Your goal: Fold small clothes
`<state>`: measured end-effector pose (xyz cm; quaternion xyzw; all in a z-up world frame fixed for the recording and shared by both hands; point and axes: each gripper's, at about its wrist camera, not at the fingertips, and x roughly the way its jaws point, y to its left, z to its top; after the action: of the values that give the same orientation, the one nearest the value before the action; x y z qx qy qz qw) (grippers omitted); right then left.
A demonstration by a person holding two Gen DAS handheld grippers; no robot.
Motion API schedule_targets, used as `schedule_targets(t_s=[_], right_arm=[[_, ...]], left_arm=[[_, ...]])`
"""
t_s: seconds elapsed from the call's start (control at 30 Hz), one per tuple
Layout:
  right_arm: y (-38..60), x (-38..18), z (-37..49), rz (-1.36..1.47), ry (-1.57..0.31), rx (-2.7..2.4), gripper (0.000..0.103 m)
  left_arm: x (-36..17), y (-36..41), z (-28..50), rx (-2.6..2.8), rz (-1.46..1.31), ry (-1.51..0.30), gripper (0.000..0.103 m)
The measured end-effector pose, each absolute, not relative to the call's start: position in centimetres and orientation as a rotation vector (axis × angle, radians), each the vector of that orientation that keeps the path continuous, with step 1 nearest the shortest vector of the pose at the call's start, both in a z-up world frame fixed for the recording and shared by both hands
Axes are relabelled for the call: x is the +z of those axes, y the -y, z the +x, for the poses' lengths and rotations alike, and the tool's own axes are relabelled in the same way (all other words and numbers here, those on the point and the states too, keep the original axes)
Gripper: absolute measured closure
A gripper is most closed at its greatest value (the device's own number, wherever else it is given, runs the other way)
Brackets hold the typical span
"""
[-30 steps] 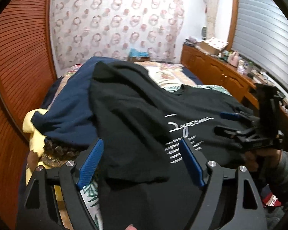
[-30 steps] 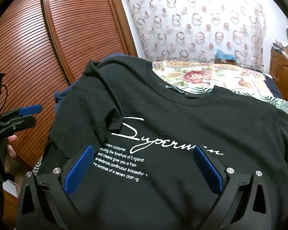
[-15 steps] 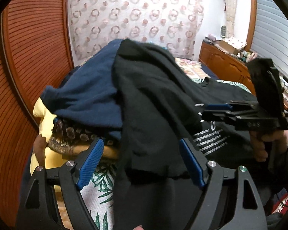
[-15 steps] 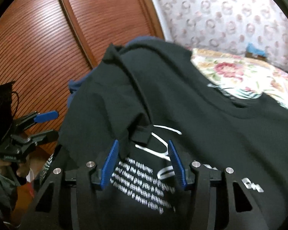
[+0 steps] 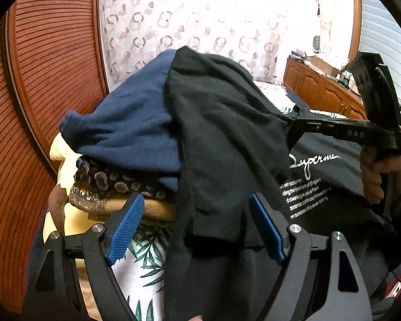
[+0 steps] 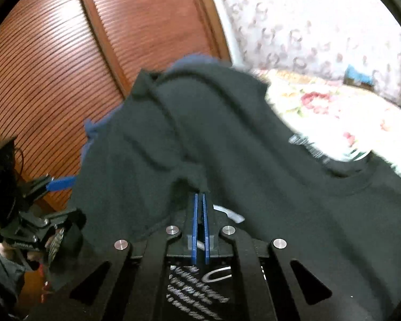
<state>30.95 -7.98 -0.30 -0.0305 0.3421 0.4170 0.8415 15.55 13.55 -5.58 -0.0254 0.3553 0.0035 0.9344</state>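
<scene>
Right tongs [image 6: 200,200] pinch black T-shirt [image 6: 254,160] sleeve edge; left tongs [image 5: 197,230] gape

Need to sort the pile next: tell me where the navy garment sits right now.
In the left wrist view the navy garment lies left of centre, atop the paisley cloth, its right edge under the black T-shirt.

I see a black cotton T-shirt [image 5: 227,139] with white script lettering and small white print lines. Beside it lies a navy blue fleece garment [image 5: 136,123], over a dark paisley-patterned cloth [image 5: 107,184] and pale yellow fabric [image 5: 64,160]. The bed sheet [image 5: 144,264] is white with green leaves; the curtain [image 5: 200,16] is white with pinkish rings.
</scene>
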Motion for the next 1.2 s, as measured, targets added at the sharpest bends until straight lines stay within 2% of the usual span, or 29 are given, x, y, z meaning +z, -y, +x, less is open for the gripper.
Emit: schedule_targets(t_s=[0.2, 0.23, 0.3, 0.43, 0.5, 0.67, 1.0, 1.2], right_arm=[[9.1, -0.5, 30.6, -0.082, -0.707, 0.816, 0.097], [9.2, -0.3, 30.5, -0.081, -0.703, 0.802, 0.094], [10.3, 0.0, 30.1, -0.072, -0.688, 0.774, 0.081], [13.9, 1.1, 28.1, -0.035, -0.667, 0.749, 0.071], [16.4, 1.6, 27.0, -0.018, -0.653, 0.717, 0.059], [23.2, 2.0, 23.7, 0.013, -0.625, 0.591, 0.041], [35.6, 0.9, 20.1, 0.062, -0.660, 0.294, 0.041], [39.3, -0.9, 20.6, 0.119, -0.718, 0.203, 0.041]], left_arm=[[-4.1, -12.5, 15.7, -0.011, -0.036, -0.679, 0.022], [-3.9, -12.2, 15.9, -0.018, -0.032, -0.674, 0.022], [-3.4, -11.3, 16.2, -0.034, -0.019, -0.662, 0.022], [-3.0, -8.9, 17.6, -0.077, 0.000, -0.652, 0.022], [-3.0, -7.1, 18.6, -0.111, 0.013, -0.651, 0.022], [-3.1, -2.2, 21.3, -0.201, 0.045, -0.661, 0.022], [-5.5, 7.9, 26.7, -0.375, 0.154, -0.748, 0.022], [-7.4, 11.5, 28.6, -0.416, 0.200, -0.811, 0.022]])
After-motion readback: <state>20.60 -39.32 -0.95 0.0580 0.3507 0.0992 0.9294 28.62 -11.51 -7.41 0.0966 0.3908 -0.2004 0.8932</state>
